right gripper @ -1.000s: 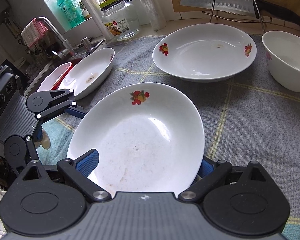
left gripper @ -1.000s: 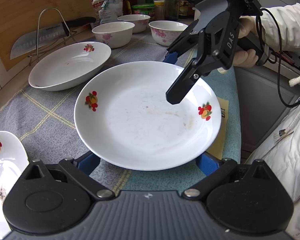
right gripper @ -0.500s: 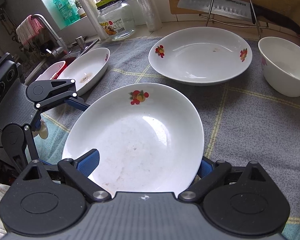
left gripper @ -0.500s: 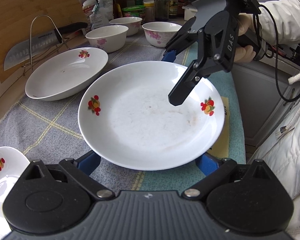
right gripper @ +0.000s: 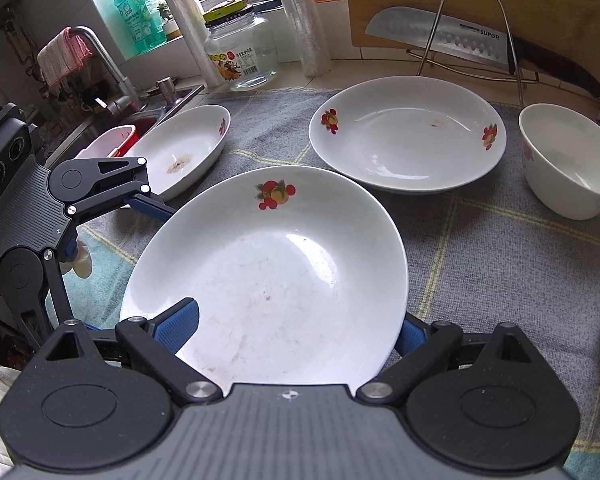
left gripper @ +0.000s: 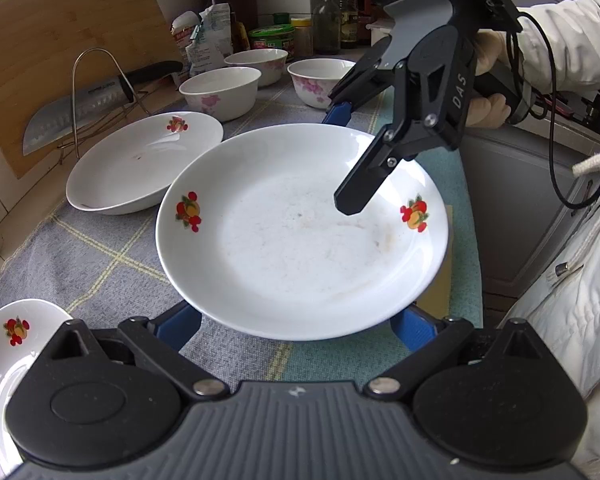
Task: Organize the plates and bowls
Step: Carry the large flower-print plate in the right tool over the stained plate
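Note:
A white plate with fruit motifs (left gripper: pixel 300 236) is held above the grey cloth; it also shows in the right wrist view (right gripper: pixel 268 276). My right gripper (right gripper: pixel 296 328) is shut on its rim, one finger (left gripper: pixel 360 192) above the plate, one below. My left gripper (left gripper: pixel 296 326) is open, its blue fingers (left gripper: pixel 180 322) spread under the plate's near edge. A second fruit plate (left gripper: pixel 144 164) sits behind on the cloth, also in the right wrist view (right gripper: pixel 408 136). A third plate (right gripper: pixel 184 148) lies by the sink. Three pink-flowered bowls (left gripper: pixel 220 90) stand at the back.
A cutting board and a knife on a wire rack (left gripper: pixel 96 108) stand at the left back. Bottles and jars (left gripper: pixel 272 36) line the wall. A sink with tap (right gripper: pixel 112 80) and a glass jar (right gripper: pixel 242 54) are near the window. The counter edge drops off at the right (left gripper: pixel 472 240).
The held plate has risen and shifted toward the second plate, with both grippers moving along. The grip has not changed.

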The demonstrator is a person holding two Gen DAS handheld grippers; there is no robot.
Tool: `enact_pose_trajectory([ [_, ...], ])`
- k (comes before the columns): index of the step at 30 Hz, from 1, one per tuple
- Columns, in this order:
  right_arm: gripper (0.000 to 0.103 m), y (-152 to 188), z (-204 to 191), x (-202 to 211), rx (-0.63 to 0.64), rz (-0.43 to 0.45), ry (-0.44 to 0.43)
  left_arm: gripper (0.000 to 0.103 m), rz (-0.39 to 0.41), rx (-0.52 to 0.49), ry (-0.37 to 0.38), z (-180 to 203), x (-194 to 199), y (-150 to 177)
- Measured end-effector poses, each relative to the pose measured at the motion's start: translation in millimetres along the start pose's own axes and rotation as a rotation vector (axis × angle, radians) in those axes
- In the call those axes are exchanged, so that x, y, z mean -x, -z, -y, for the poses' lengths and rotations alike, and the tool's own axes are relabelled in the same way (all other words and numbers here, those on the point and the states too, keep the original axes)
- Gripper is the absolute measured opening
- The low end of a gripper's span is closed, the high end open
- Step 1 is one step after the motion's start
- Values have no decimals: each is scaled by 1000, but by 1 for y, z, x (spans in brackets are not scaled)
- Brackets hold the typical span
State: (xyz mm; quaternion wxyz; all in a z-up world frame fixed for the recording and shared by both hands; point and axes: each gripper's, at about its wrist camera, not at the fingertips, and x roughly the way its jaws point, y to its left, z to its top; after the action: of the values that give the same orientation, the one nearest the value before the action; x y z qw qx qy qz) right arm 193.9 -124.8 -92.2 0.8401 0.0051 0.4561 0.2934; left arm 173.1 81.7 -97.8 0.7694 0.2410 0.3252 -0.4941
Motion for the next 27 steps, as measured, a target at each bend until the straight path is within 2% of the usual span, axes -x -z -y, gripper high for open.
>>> enact_pose_trajectory([
  [16,100,-41,-32,-15,95,12,-34,100,32,92,-87,-13,39,20],
  [27,100,-84,-69,-52,177,-3,-80,100,29,173,-166,-40,73,49],
])
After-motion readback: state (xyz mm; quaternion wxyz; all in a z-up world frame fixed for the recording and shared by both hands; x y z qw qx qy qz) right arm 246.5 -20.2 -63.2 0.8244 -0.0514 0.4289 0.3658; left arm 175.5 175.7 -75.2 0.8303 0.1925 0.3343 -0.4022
